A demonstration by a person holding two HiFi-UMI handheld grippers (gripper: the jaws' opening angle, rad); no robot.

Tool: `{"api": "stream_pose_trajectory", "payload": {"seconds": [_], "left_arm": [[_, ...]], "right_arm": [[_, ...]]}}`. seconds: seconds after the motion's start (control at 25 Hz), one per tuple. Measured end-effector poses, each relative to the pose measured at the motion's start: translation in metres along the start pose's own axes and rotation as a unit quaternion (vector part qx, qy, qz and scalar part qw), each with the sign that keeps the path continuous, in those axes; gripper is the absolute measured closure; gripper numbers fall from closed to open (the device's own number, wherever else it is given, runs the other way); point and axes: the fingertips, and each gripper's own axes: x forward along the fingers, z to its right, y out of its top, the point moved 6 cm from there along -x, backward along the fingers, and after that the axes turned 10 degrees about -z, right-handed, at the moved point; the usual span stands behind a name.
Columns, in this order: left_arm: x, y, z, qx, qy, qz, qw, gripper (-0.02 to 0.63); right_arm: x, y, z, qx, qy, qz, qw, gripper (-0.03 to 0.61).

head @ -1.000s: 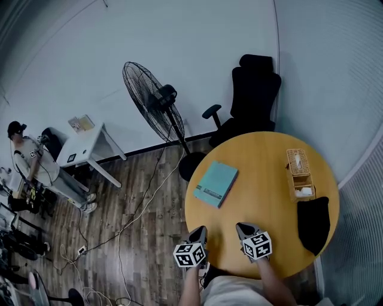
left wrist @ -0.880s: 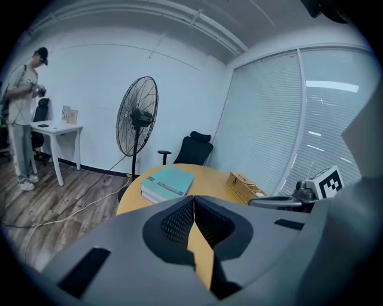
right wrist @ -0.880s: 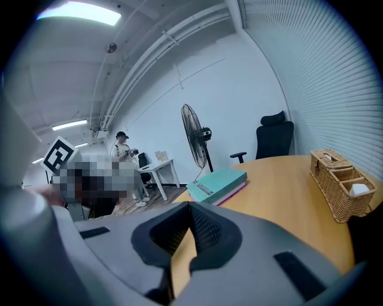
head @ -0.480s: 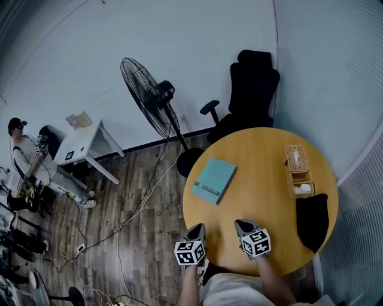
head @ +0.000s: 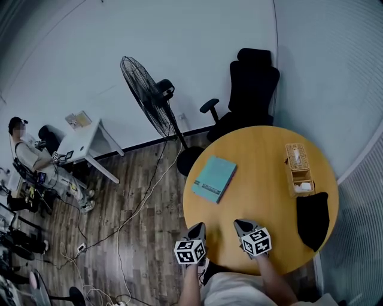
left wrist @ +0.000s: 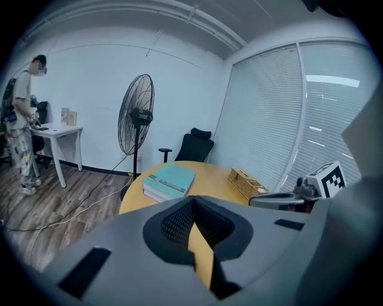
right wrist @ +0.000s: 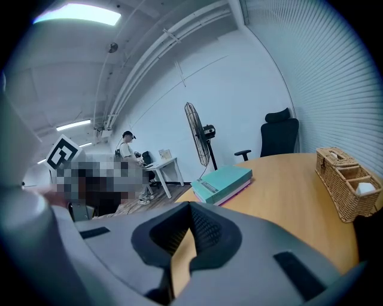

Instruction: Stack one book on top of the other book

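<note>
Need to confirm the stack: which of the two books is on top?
The teal book is on top; the pink-edged book lies under it, showing only its edge.

teal book (head: 214, 178), perhaps stacked, lies on round table (head: 263, 158).

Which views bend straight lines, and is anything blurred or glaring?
Head view: the wall seams bow, everything is sharp. Left gripper view: dark round border, bright blinds. Right gripper view: the ceiling lamp glares, mosaic patch at left.
</note>
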Motion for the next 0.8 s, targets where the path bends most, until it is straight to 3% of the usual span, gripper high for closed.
{"api": "stream_pose_trajectory", "payload": {"seconds": [0.8], "left_arm": [[-0.0015,-0.0011,-0.0014,0.001,-0.015,0.012,0.9998,0.588]], "right_arm": [[0.0045,-0.0047,-0.0003,-0.004,-0.008,-0.008,1.000,0.557]]}}
